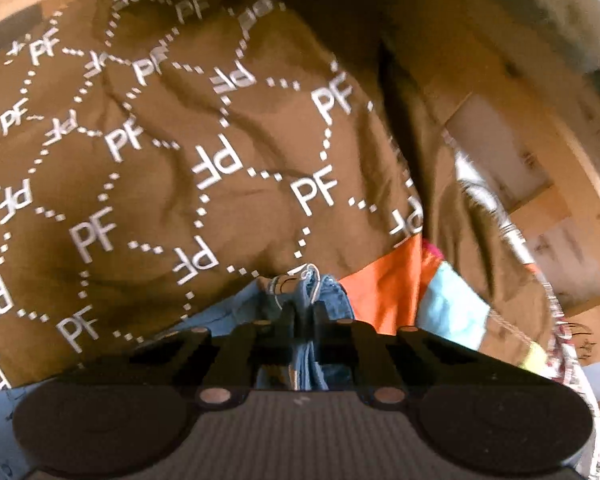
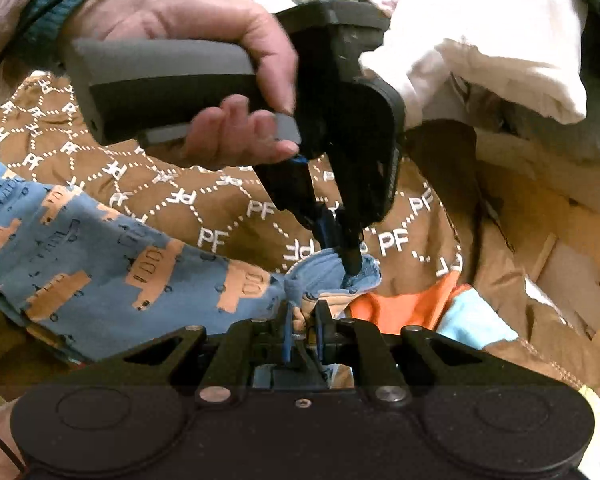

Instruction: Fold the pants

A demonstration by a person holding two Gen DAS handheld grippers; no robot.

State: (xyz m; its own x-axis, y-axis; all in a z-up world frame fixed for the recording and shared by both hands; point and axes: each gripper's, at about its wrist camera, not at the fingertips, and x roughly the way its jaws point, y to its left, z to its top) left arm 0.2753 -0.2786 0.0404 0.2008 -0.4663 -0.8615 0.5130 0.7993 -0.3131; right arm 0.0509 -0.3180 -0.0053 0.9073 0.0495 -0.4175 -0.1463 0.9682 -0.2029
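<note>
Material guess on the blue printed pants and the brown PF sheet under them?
Blue pants: soft matte knit, likely cotton jersey; it bunches limply where the grippers pinch it. Brown PF sheet: thin woven cloth, faint sheen, with shallow creases; possibly cotton or polyester.

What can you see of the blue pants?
The pants are soft light-blue knit printed with tan trucks. They lie crumpled on a brown PF-print cloth, spreading left in the right wrist view. One bunched end is pinched by both tongs: the left tongs come from above, shut on the tip, and the right tongs are shut on the same bunch beside them. An orange cloth lies just right.
</note>
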